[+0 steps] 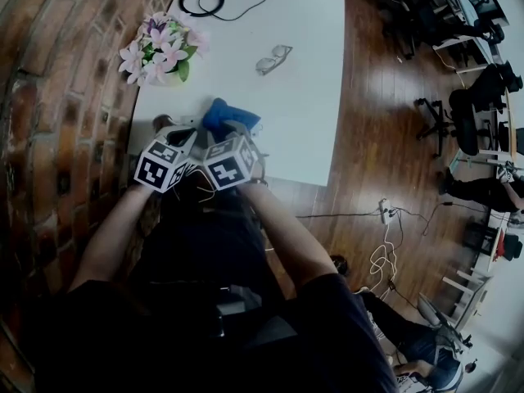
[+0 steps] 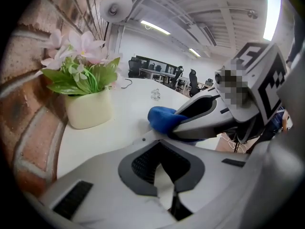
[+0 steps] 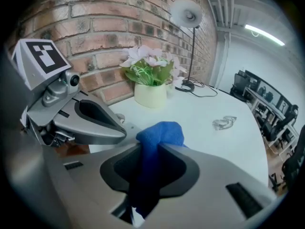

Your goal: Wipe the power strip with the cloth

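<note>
Brick wall [image 1: 57,72] at left, white table [image 1: 311,97] against it, wood floor [image 1: 377,137] and office chairs [image 1: 458,117] at right. Flower pot [image 1: 160,51] beyond jaws, glasses [image 1: 273,59] farther out.
Left gripper [image 2: 162,168]: jaws closed, pads together.
Right gripper [image 3: 148,168]: jaws part-open, clamped on blue cloth [image 3: 161,133], fold bulging past tips, just beside left tips.
Power strip not made out in any view.
Only head view shows floor. Only gripper views show lamp head [image 3: 186,13] and ceiling lights [image 3: 264,35].
</note>
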### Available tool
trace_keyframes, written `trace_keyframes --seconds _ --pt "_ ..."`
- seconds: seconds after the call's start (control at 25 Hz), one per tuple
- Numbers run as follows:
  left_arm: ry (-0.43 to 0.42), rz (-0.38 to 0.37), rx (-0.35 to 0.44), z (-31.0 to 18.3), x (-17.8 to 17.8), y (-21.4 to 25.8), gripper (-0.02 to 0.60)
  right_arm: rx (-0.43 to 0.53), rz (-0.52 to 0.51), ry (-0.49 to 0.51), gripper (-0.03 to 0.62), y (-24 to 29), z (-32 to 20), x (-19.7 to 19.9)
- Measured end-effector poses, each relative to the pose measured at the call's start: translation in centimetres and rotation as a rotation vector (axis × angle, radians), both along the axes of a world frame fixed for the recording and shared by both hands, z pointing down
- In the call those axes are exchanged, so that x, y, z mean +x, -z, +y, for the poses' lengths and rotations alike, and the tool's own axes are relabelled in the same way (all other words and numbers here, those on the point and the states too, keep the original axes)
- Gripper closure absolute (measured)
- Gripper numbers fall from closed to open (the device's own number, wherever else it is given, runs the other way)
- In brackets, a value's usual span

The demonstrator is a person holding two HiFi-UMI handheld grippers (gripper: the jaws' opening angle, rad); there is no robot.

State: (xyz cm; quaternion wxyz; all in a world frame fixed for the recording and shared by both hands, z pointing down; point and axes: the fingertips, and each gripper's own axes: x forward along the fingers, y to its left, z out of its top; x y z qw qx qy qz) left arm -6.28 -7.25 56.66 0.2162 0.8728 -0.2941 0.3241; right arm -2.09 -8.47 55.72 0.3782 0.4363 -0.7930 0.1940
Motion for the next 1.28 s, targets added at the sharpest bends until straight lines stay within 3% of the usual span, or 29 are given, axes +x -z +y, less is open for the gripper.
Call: trace_keyframes --seconds 0.16,0.32,0.48,0.64,1.08,1.28 --pt "0.004 -0.002 -0.003 0.0 -0.6 0.0 0.583 0.007 0.05 0.06 0.497 -0.2 0.2 -0.9" --pt "0.063 -0.088 0.075 -0.4 -2.1 0.7 0.584 0.026 0.055 0.077 0.496 -0.2 0.1 -0.8" --pt "0.144 -0.048 -0.002 -0.9 -3.2 -0.2 0.584 0.021 0.052 0.069 0.496 -0.2 0.1 -0.9" --pt "0.11 -0.049 -0.036 -0.8 -3.0 -0.1 0.582 -0.031 0.061 0.065 0.497 -0.4 0.1 -0.6" --pt "0.06 -0.078 -0.018 -0.6 -2.8 -0.2 0.58 -0.091 -0.033 0.098 0.498 -0.1 -0.1 -4.4" --pt "0.055 -0.052 -0.024 -0.3 -2.2 0.9 0.581 -0.077 0.015 0.143 0.497 -0.2 -0.1 -4.9"
